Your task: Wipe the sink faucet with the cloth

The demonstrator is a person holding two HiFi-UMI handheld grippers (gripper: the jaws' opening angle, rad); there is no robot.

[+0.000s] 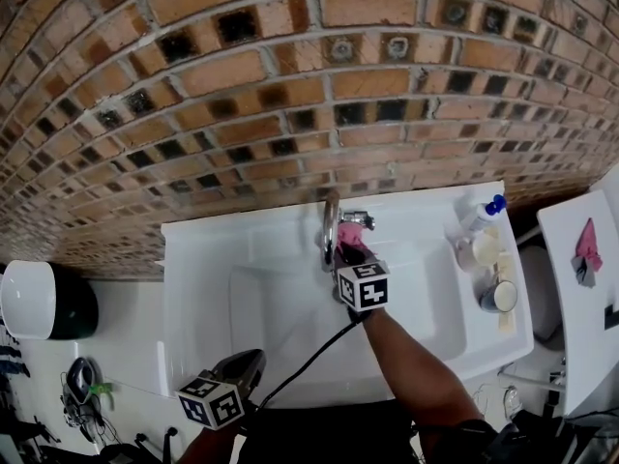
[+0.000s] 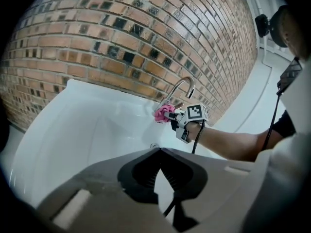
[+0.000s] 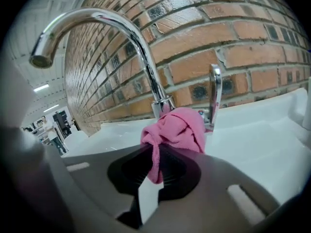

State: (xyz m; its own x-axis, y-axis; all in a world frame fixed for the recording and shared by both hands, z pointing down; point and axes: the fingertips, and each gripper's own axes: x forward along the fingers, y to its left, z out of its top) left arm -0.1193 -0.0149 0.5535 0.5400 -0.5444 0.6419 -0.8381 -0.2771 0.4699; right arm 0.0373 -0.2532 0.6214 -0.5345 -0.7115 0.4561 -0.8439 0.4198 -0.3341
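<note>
One white sink (image 1: 193,288) stands against a brick wall (image 1: 290,85), with one chrome faucet (image 3: 141,47) and one lever handle (image 3: 215,93) beside the base of the spout.

Your right gripper (image 3: 154,166) is closed on one pink cloth (image 3: 177,127). A strip of it is pinched between the jaws, and the bunched remainder presses against the faucet base, just in front of the lever.

In the head view the cloth (image 1: 348,233) sits at the foot of the faucet (image 1: 330,222), at the back rim of the basin.

Your left gripper (image 2: 160,171) holds nothing, its jaw tips together. It hangs over the near edge of the sink, well apart from the faucet.

Each of the two grippers carries one cube with black-and-white square markers.

The right ledge holds one bottle with a blue cap (image 1: 481,216) and two round containers (image 1: 481,250) (image 1: 500,297). The bottle's label is too small to read.
</note>
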